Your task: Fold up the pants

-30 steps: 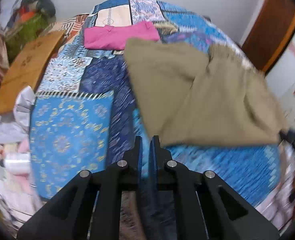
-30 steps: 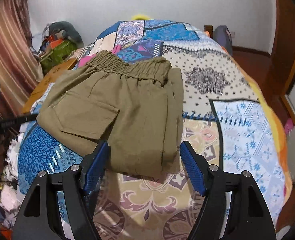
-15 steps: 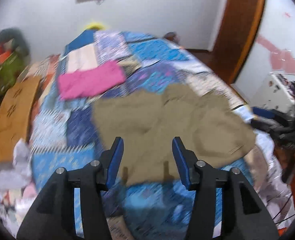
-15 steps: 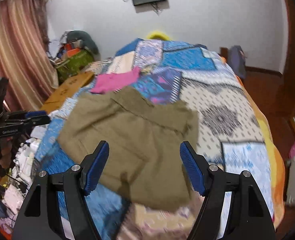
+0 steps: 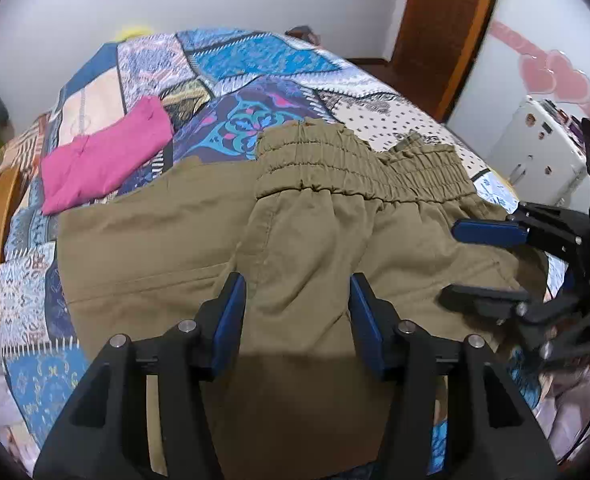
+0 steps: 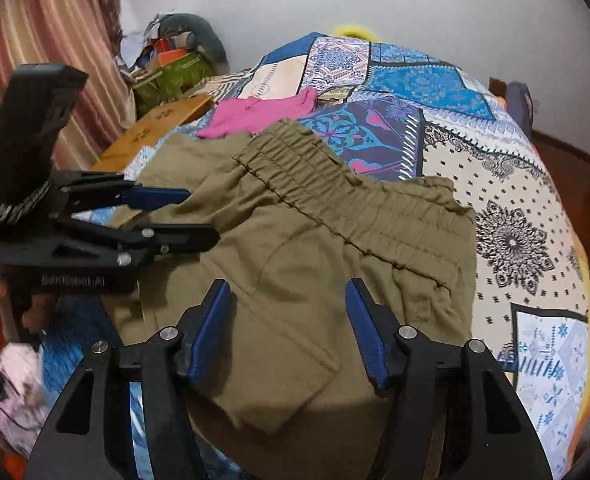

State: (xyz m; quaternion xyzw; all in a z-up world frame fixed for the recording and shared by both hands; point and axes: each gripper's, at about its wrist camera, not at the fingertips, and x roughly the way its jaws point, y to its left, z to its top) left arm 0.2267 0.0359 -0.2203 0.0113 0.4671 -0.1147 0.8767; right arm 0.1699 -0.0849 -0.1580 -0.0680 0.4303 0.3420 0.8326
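Olive-green pants (image 5: 303, 248) lie folded on the patchwork bedspread (image 5: 255, 60), elastic waistband (image 5: 359, 168) toward the far side. My left gripper (image 5: 297, 312) hovers over the near part of the pants. Its jaws are opening, with cloth showing between the blue pads but not pinched. In the right wrist view the pants (image 6: 315, 264) fill the middle. My right gripper (image 6: 289, 316) hangs over them with its jaws closing, the pads apart and not pressing on the fabric. Each gripper shows in the other's view: the right gripper (image 5: 467, 266) at the pants' right edge, the left gripper (image 6: 191, 216) at their left edge.
A folded pink garment (image 5: 103, 164) lies on the bed beyond the pants' left side. A wooden board (image 6: 151, 136) and a clutter pile (image 6: 175, 56) sit by the striped curtain (image 6: 35, 60). A white appliance (image 5: 535, 152) and a brown door (image 5: 447, 32) stand on the right.
The left gripper, shut a second ago beside the pants, has opened and swung over them. The right gripper's jaws have narrowed, and it has shifted over the pants.
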